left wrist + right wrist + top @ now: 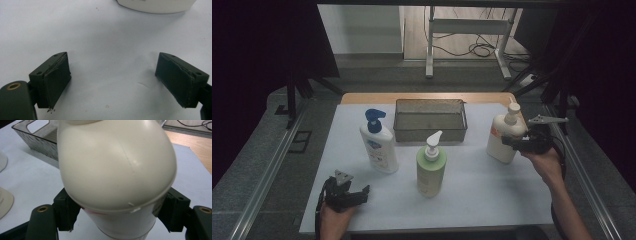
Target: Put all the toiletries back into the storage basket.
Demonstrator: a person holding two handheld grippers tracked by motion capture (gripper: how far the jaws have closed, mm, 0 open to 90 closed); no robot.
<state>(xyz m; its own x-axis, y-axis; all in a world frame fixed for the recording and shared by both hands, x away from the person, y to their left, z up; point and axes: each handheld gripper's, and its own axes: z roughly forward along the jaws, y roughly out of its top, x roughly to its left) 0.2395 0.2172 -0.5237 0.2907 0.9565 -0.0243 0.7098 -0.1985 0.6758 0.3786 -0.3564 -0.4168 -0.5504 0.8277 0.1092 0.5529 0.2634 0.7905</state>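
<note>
Pinching cream bottle (502, 141) near table's right edge: right gripper (518, 142); left gripper (112, 80) spread over bare mat.

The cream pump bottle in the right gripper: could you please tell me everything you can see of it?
The cream pump bottle looks like smooth, slightly glossy plastic, with rounded shoulders and a pump head of the same colour on top. A small reddish patch shows on its side. It stands upright at the right of the white table cover, right of the wire basket. The right gripper has a jaw pressed on either side of its body, below the shoulder. Nothing else touches it.
</note>
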